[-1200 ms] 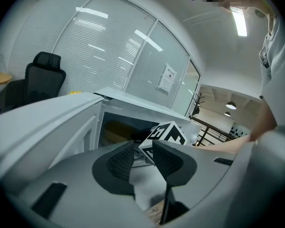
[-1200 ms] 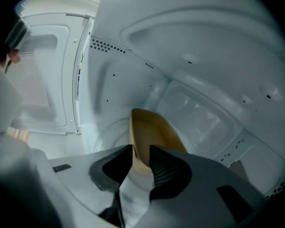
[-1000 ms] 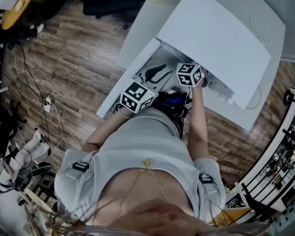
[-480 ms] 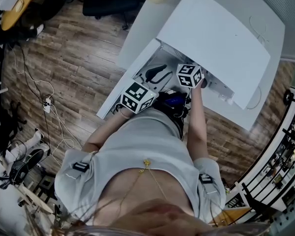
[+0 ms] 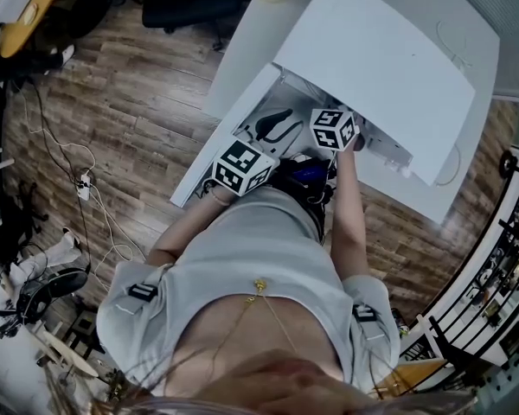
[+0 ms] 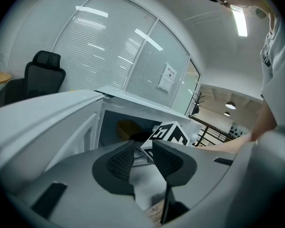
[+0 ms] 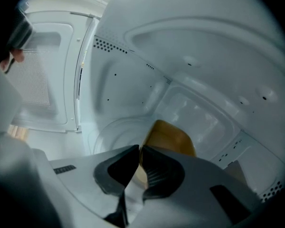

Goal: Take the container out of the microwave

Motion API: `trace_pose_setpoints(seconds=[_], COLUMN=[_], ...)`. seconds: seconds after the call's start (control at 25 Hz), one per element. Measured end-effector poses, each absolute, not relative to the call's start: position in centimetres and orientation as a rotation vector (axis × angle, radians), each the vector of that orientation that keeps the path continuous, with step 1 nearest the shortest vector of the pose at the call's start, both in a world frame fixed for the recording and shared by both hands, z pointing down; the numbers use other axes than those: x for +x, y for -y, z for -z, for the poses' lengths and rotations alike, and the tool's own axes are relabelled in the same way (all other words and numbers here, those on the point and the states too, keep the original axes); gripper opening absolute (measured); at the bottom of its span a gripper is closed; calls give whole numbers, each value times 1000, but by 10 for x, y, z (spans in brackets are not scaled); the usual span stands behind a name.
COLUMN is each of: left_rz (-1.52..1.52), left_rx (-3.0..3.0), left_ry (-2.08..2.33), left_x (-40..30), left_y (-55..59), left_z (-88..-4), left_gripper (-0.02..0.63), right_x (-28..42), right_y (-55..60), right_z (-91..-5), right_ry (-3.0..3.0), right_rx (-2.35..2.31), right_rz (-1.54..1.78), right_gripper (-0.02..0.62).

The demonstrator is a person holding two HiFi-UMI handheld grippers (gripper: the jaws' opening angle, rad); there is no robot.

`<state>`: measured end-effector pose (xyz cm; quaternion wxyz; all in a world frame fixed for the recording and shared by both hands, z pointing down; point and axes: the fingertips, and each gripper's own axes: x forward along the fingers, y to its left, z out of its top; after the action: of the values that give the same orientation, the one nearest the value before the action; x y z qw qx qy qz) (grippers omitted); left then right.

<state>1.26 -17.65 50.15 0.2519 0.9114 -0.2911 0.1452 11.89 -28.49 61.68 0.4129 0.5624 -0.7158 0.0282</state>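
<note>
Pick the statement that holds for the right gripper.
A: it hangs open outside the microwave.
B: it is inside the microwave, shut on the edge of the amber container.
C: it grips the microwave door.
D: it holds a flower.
B: the right gripper view shows the right gripper within the microwave cavity, its jaws closed on the near edge of the amber container.

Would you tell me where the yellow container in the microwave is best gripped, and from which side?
Its near rim, from the open door side: the container sits in the microwave with that thin edge facing out, where the right gripper pinches it.
</note>
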Motion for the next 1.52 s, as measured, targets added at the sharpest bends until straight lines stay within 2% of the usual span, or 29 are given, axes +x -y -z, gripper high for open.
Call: trace_pose_setpoints(seconds=[1.52], left_rz=[-389], left_rx=[2485], left_ry=[789], left_x=[15], left_y=[162], left_z=[-506], left_gripper=[124], right_x=[120], right_y=[239], right_z=[-615], right_ry=[1799], right_rx=[1382], right_rz=[-107], right_gripper=[34])
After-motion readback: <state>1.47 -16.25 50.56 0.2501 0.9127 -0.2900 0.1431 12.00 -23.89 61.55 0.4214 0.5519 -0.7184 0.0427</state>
